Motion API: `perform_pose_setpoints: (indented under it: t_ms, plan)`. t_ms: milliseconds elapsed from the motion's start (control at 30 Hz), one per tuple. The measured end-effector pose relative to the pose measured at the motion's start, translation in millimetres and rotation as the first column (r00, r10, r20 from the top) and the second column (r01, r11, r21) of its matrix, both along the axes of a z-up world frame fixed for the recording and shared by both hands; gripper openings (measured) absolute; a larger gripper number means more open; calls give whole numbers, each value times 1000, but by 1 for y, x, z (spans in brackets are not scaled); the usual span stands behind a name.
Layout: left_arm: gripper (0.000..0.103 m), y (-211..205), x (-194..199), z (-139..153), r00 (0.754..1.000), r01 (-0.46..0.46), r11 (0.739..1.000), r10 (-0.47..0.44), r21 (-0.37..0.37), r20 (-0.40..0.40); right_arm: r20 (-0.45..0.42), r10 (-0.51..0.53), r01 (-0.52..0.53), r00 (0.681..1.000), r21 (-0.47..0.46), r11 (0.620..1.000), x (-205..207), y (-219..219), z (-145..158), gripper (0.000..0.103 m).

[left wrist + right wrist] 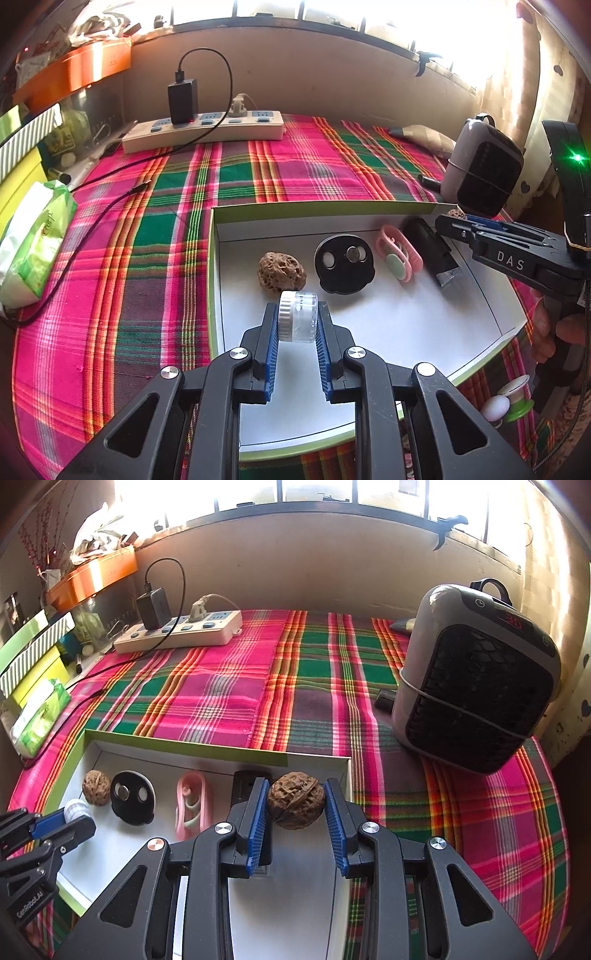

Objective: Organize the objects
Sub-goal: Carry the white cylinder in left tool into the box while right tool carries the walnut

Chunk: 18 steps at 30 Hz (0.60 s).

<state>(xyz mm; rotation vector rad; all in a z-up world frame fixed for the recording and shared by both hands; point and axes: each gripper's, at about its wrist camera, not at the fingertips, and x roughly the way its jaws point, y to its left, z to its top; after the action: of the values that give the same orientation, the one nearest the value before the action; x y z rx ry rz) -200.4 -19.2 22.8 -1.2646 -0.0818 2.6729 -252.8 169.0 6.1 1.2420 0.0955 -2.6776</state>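
Plaid cloth point(229, 686) in pink, green and orange covers the desk. On it near the right edge stands a grey heater point(476, 672); a white power strip point(203, 131) lies along the back wall. Nearer the cameras sits a shallow white box point(406, 325) with a green rim. Inside it, in a row, lie a walnut point(282, 273), a black disc point(344, 264), a pink clip point(399, 254) and a black block point(430, 251). The left hand-held gripper point(297, 325) hangs over the box, its blue pads clamped on a small clear jar point(298, 316) with a white lid. The right hand-held gripper point(296, 808) hovers over the box's right end, closed on a second walnut point(296, 805).
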Motion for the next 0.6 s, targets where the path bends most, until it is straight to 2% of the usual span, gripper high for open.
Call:
perform_pose_setpoints:
  t_ms: [600]
  plan:
    - [17,2,0,0,1000,-8,1000,7,-26,-8,-4,11,-12,1000,-40,999,1,-2,-3,32]
